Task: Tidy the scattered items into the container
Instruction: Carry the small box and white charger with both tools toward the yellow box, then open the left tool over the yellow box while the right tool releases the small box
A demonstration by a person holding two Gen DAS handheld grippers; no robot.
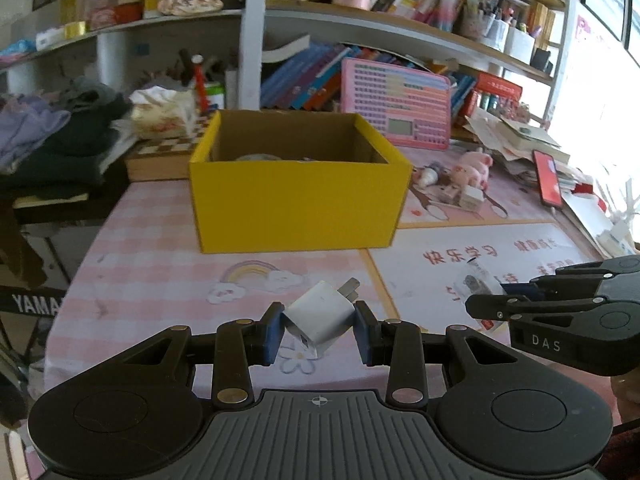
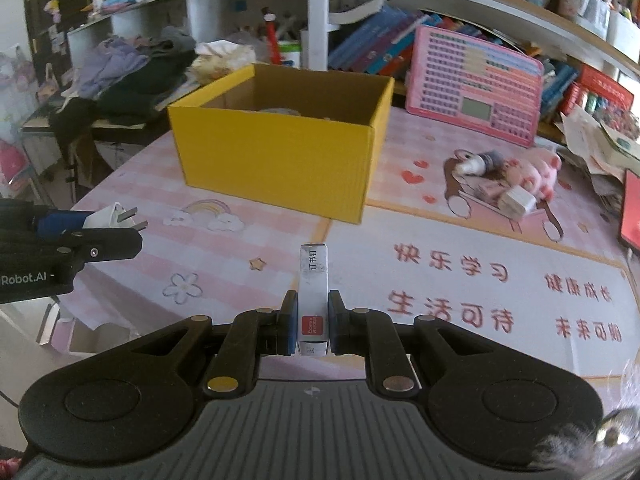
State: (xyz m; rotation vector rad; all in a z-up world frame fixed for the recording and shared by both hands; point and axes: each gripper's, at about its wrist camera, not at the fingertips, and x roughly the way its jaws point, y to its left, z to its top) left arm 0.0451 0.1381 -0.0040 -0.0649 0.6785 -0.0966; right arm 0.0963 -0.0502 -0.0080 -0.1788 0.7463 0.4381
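The box (image 1: pixel 296 196) stands open at twelve o'clock on the pink mat (image 1: pixel 160 248); something pale already lies in it, though what it is I cannot tell. Two items are lifted and, by my reading, on their way in: the left gripper (image 1: pixel 319 330) pinches a white plug (image 1: pixel 320 314), and the right gripper (image 2: pixel 313 322) is clamped on a slim staple box (image 2: pixel 313 300). Left to tidy, at two o'clock: a pink plush (image 2: pixel 532 172), a small bottle (image 2: pixel 476 164) and blocks (image 2: pixel 516 200). Around the mat are crowded bookshelves (image 1: pixel 400 32) and, at ten o'clock, heaped clothes (image 1: pixel 60 136).
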